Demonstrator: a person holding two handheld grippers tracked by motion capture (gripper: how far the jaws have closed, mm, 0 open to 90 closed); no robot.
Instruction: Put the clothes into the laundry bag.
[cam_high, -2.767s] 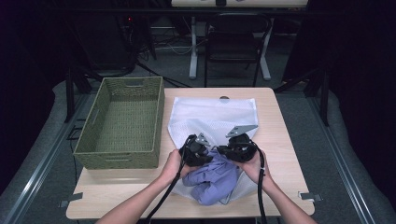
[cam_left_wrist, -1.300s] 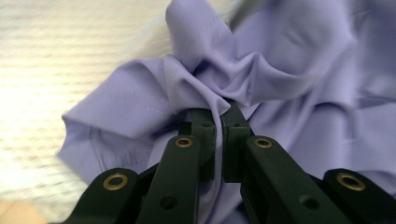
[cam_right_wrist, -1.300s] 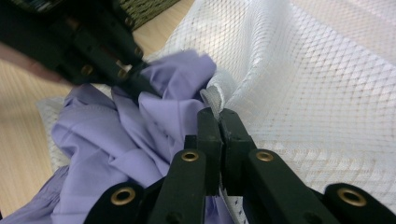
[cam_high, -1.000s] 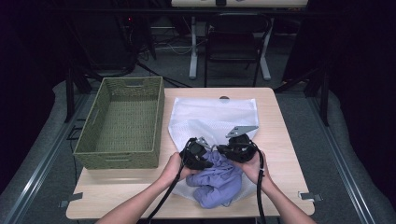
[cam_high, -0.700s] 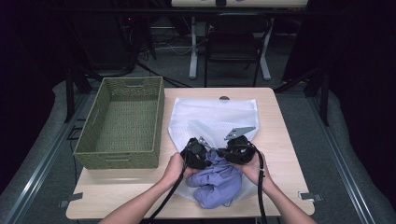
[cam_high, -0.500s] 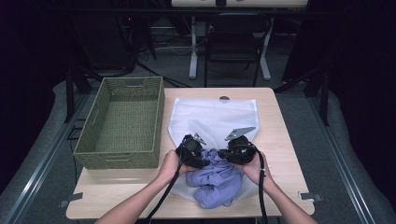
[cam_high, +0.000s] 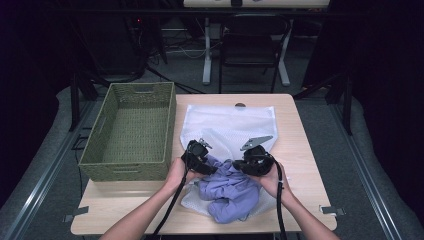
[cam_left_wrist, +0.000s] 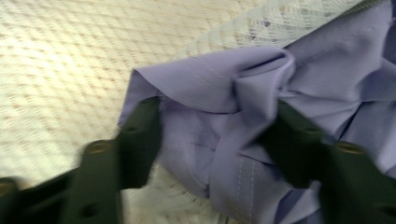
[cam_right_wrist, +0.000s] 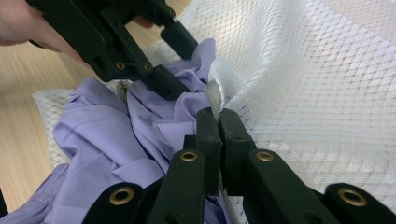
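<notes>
A lavender shirt (cam_high: 235, 195) lies bunched at the near end of a white mesh bag (cam_high: 227, 125), partly inside its mouth. My left gripper (cam_high: 207, 162) is open, its jaws straddling a fold of the shirt (cam_left_wrist: 219, 93), with the mesh bag (cam_left_wrist: 70, 56) behind. My right gripper (cam_high: 241, 165) is shut on the bag's hem; in the right gripper view the jaws (cam_right_wrist: 217, 121) pinch the white edge band, with mesh bag (cam_right_wrist: 317, 84) to the right and shirt (cam_right_wrist: 102, 135) to the left. The left gripper (cam_right_wrist: 180, 65) reaches into the shirt just beyond.
A green wicker basket (cam_high: 125, 172) stands on the left part of the wooden table (cam_high: 300, 130), right beside the bag. A hand (cam_right_wrist: 18, 23) holds the left gripper. Behind the table are a black chair (cam_high: 250, 45) and cables on the floor.
The left gripper has shifted slightly left and away over the shirt, and the bunched cloth has moved a little. The right gripper has kept its hold on the bag's edge.
</notes>
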